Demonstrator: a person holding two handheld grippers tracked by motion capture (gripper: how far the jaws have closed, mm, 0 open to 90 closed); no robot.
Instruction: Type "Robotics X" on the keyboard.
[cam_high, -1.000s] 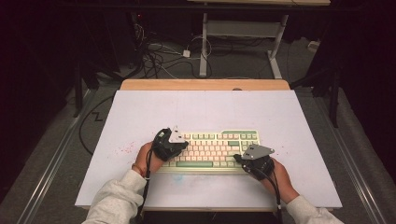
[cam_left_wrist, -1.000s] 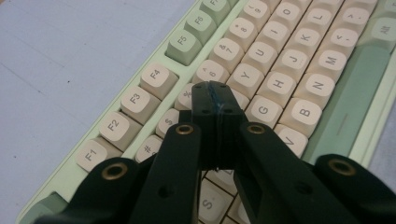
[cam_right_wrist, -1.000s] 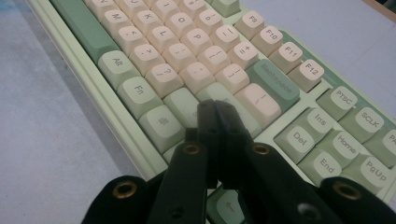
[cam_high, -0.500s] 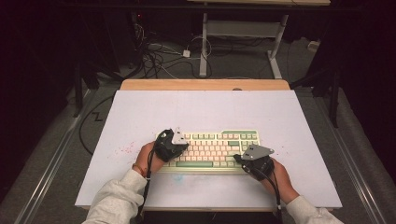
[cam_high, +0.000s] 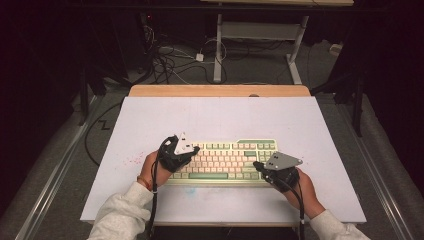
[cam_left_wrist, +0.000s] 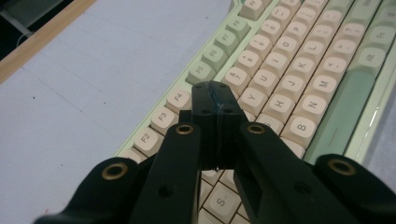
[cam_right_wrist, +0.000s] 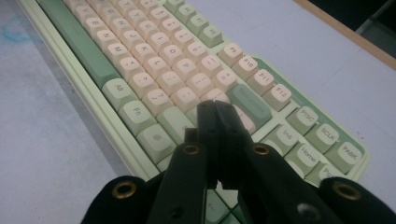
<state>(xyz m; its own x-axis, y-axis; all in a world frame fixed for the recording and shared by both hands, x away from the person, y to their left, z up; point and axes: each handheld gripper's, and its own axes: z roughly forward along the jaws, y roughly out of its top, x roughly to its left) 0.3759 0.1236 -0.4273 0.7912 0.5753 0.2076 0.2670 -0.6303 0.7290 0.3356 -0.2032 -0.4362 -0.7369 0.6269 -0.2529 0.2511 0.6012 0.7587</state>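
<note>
A pale green keyboard (cam_high: 225, 159) with cream keys lies near the front of the white table. My left gripper (cam_high: 192, 150) hovers over its left end, jaws shut with nothing between them. In the left gripper view the closed tip (cam_left_wrist: 215, 93) sits above the number and letter rows of the keyboard (cam_left_wrist: 299, 70). My right gripper (cam_high: 256, 165) is at the keyboard's right end, also shut and empty. Seen from the right gripper view, that tip (cam_right_wrist: 215, 109) hangs over the keys beside the Enter area of the keyboard (cam_right_wrist: 154, 60).
The white table top (cam_high: 220, 117) has a wooden strip (cam_high: 220, 90) along its far edge. Faint red specks (cam_high: 131, 160) mark the surface left of the keyboard and a blue smudge (cam_high: 191, 190) lies in front. Cables and a desk frame (cam_high: 260, 40) stand on the floor beyond.
</note>
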